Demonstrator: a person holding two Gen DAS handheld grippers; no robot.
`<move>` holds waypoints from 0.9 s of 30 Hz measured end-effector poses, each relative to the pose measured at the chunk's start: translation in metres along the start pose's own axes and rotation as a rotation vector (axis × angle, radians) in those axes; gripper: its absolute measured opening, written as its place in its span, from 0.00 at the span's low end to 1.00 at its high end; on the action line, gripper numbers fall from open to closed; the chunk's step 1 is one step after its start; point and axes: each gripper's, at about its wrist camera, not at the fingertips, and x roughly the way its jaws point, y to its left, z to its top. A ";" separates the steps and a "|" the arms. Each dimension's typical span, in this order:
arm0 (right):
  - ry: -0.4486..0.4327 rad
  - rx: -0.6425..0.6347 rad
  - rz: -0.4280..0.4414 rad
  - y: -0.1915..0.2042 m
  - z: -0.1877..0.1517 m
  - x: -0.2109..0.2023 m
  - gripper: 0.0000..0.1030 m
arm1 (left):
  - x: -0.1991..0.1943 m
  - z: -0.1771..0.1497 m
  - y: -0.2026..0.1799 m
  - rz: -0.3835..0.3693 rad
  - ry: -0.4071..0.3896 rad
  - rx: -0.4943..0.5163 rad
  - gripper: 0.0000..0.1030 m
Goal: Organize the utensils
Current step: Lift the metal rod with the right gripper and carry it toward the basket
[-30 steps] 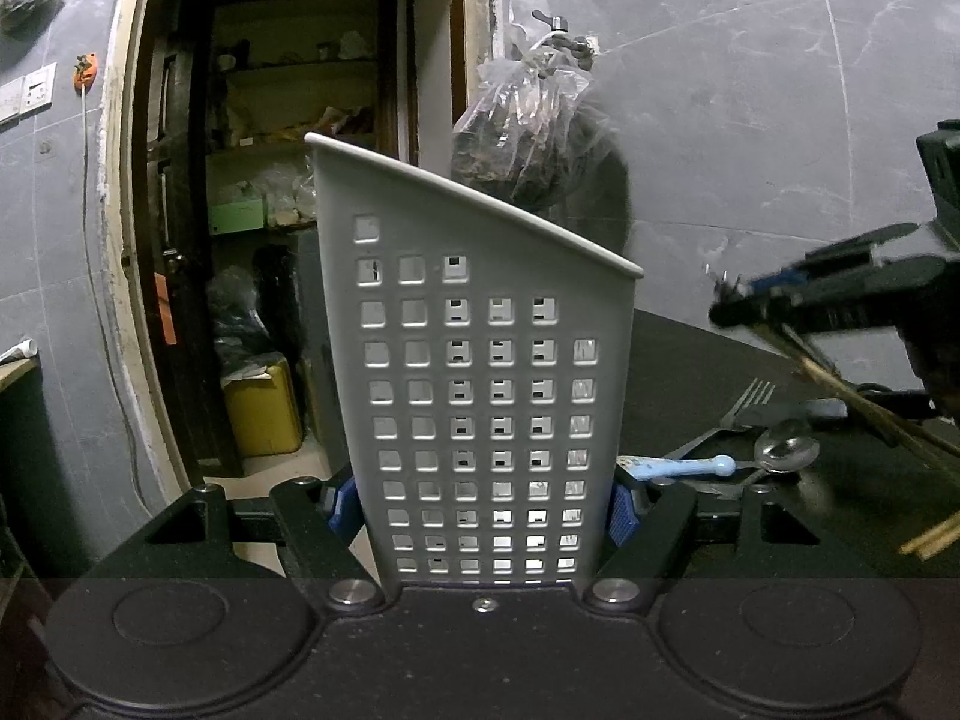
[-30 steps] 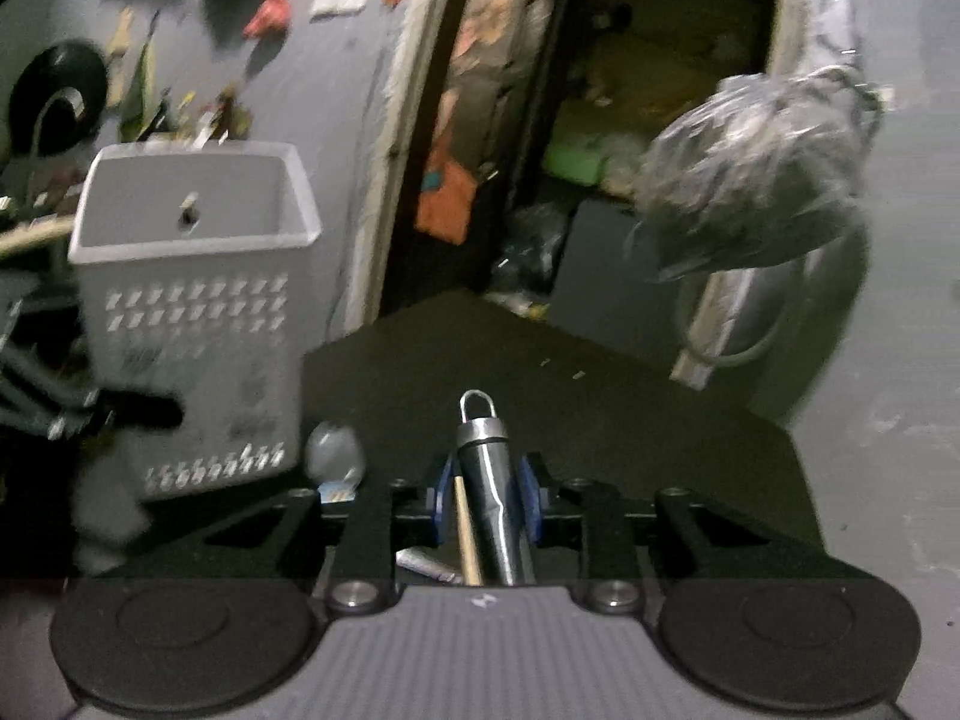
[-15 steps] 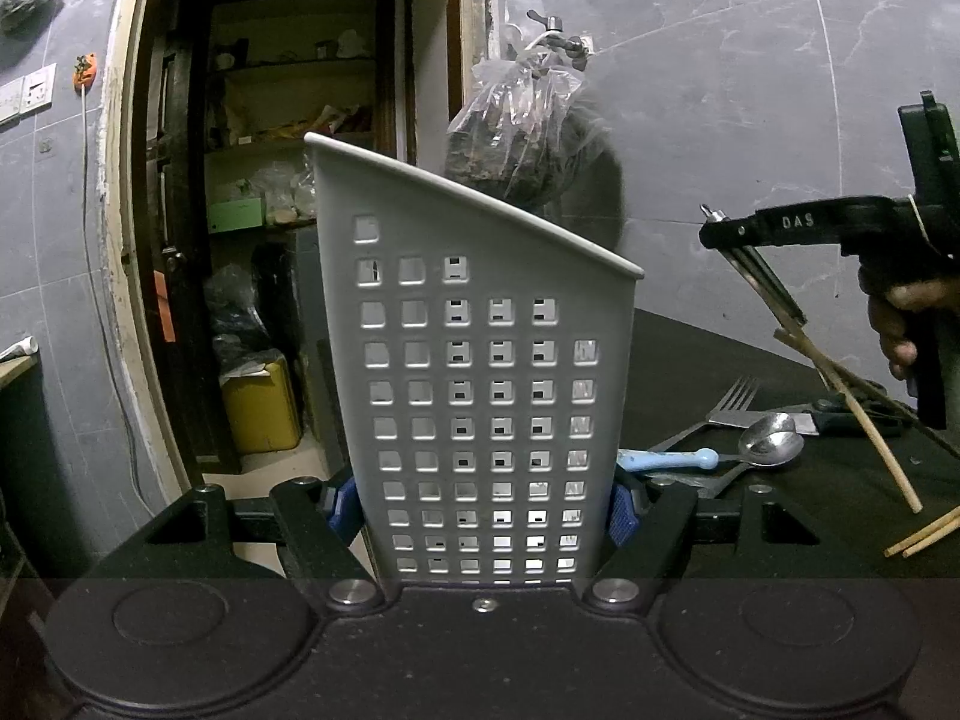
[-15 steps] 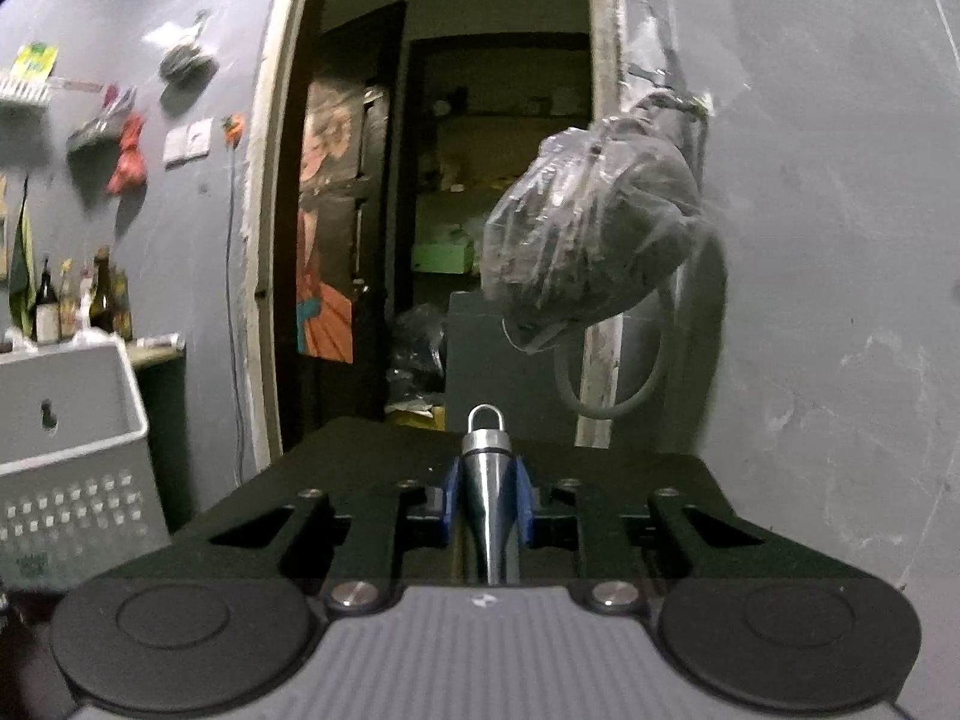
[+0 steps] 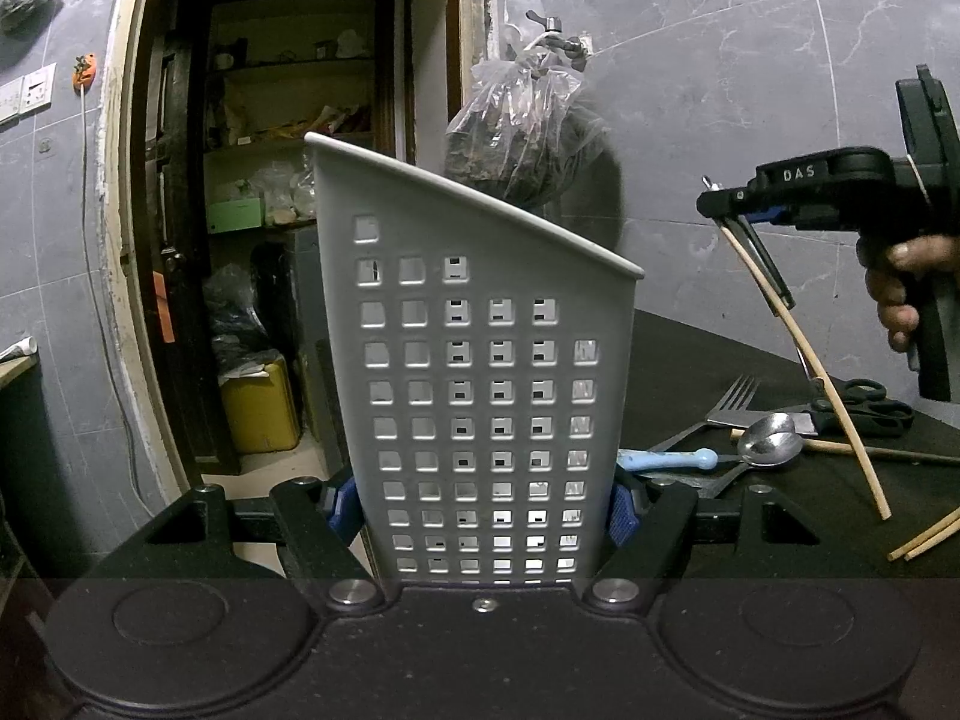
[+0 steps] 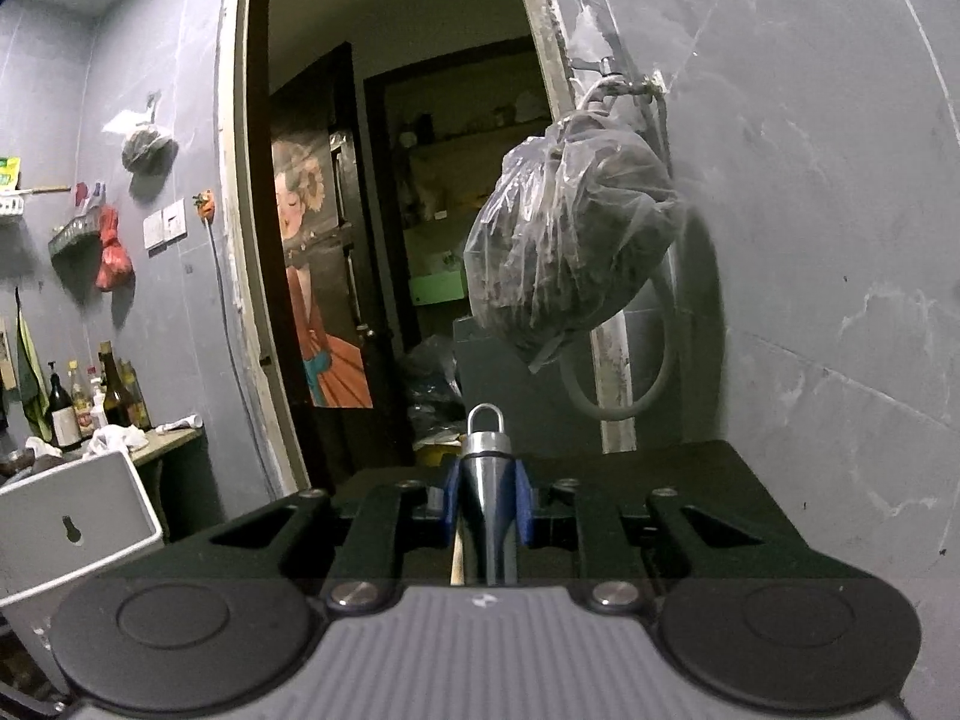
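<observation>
My left claw (image 5: 486,504) pinches the perforated grey plastic utensil holder (image 5: 480,372); my right claw (image 6: 487,507) clamps a tapered, ringed steel handle (image 6: 485,474) and a thin wooden chopstick (image 5: 804,354).

Caddy (image 5: 480,372) (perforated) — between tool (image 5: 483,507) pads

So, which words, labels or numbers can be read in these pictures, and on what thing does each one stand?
"DAS": white letters on the black body of the right gripper, seen from the left wrist.
Bottle labels on the side counter: too small to read.
Green and yellow packet on the wall: print blurred, unreadable.
</observation>
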 end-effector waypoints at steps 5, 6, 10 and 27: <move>-0.001 0.017 -0.007 0.001 0.008 -0.004 0.20 | -0.001 0.000 -0.001 0.001 0.002 0.001 0.73; 0.001 0.012 -0.017 0.001 0.009 -0.005 0.20 | 0.000 0.000 0.000 0.000 0.001 0.001 0.73; -0.002 -0.014 -0.056 0.007 0.009 -0.009 0.19 | -0.002 0.000 -0.002 -0.002 0.003 0.002 0.73; -0.192 -0.065 0.077 0.089 0.046 -0.063 0.19 | -0.006 0.002 -0.002 -0.019 0.012 0.012 0.73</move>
